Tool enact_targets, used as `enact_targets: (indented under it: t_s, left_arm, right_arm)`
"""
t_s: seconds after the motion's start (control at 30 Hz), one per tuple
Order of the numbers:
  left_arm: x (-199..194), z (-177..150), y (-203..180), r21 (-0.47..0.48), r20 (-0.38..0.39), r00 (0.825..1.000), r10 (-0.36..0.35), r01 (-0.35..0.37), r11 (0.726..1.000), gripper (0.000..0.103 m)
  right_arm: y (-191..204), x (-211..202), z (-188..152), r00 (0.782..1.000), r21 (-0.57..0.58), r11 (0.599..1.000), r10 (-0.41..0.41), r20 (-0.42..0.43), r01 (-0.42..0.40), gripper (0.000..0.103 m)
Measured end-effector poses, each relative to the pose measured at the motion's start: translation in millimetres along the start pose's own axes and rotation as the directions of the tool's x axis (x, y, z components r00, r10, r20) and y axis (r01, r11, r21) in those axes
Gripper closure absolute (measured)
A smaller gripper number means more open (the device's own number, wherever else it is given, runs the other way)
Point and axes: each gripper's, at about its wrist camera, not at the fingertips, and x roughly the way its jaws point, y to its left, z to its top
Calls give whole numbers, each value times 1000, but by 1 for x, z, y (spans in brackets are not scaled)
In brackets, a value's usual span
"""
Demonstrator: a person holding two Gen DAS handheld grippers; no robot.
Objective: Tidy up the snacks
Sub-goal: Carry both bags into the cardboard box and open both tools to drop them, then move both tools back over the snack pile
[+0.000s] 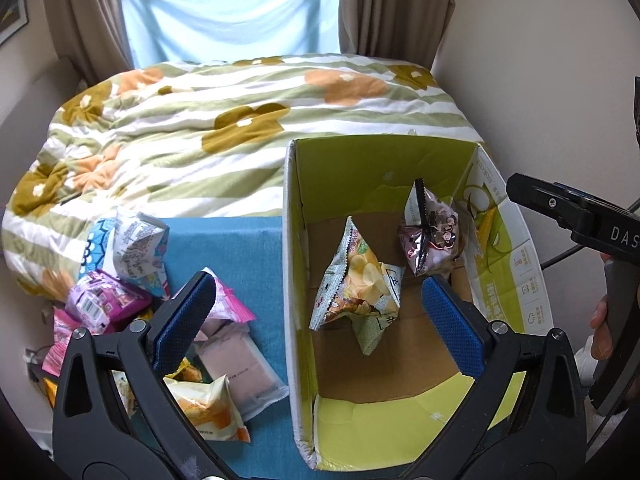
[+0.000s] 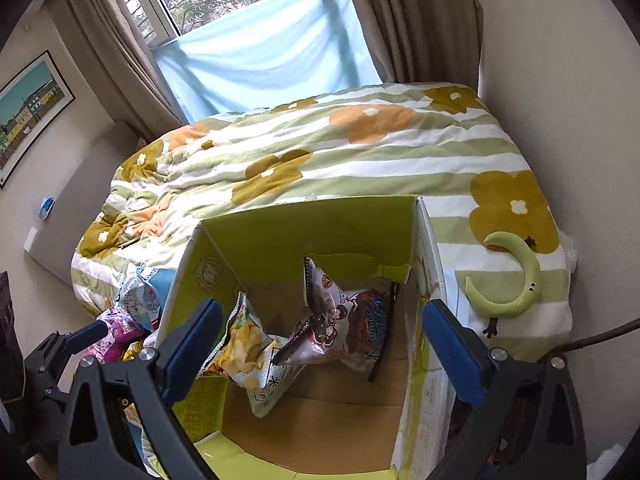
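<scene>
An open green cardboard box (image 1: 496,240) (image 2: 188,280) holds a yellow-green chip bag (image 1: 360,284) (image 2: 248,354) and a brown cartoon snack bag (image 1: 432,236) (image 2: 344,332). A pile of snack packets (image 1: 132,276) (image 2: 128,320) lies left of the box on a blue cloth (image 1: 240,248). My left gripper (image 1: 320,312) is open and empty, straddling the box's left wall. My right gripper (image 2: 324,336) is open and empty above the box.
A bed with a flowered quilt (image 1: 240,120) (image 2: 360,152) lies behind the box. A green crescent plush (image 2: 516,280) rests on the quilt right of the box. Curtains and a window stand at the back. Walls close in at the right.
</scene>
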Motion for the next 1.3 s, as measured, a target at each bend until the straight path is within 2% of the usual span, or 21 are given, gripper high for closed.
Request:
enact_targets:
  t_s: [0.07,0.27,0.57,0.8,1.0,1.17,1.3]
  left_arm:
    - [-11,-3,0,-12,9,1000,4,-4,1000,1]
    - [-50,-27,11,-41,52,997,52,-50,998,1]
    - [-98,-73,63,-123,92,988,121,-109,986,1]
    - [-124,-114,135,-153,78,984,157,-144,978,1]
    - [-140,-146,206,-144,38,981,191,-184,972,1]
    - [-147,-168,263,-160,20,985,170,-164,973,1]
    - [-139,-183,302,-168,-6,992,125,-124,978,1]
  right_arm:
    - [3,-8,0,1000,-16,1000,-24,9,24,3]
    - [18,-29,-8,999,-80,997,11,37,-8,3]
    - [66,-64,-35,995,-185,982,43,91,-26,3]
    - [130,-79,-59,989,-211,975,91,112,-66,3]
    - [195,-65,-83,990,-201,975,116,76,-98,3]
    - [249,-50,-104,991,-189,975,126,46,-115,3]
    - [285,-35,-125,989,-165,976,146,19,-141,3]
